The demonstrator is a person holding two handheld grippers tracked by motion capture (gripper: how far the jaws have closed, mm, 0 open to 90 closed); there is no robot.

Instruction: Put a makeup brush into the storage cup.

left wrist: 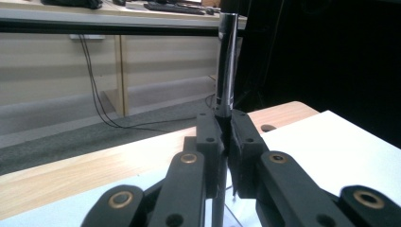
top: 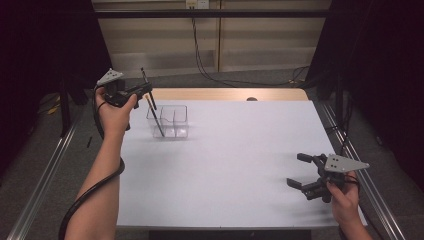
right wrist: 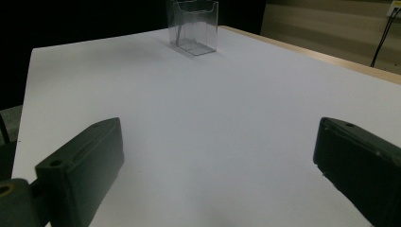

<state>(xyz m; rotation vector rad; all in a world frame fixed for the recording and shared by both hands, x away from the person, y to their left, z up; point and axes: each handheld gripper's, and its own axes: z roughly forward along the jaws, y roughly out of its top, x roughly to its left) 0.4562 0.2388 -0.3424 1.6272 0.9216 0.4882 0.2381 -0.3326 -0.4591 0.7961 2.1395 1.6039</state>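
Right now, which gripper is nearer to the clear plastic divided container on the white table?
The left gripper: it hangs just above the clear plastic divided container, holding a black pen that slants down into it. The right gripper sits open near the table's opposite near corner, far away.

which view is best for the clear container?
High view: the clear container shows whole, compartments visible, with the pen held by the left gripper angling into it. Right gripper view shows it small and far off. Left gripper view catches an edge at most.
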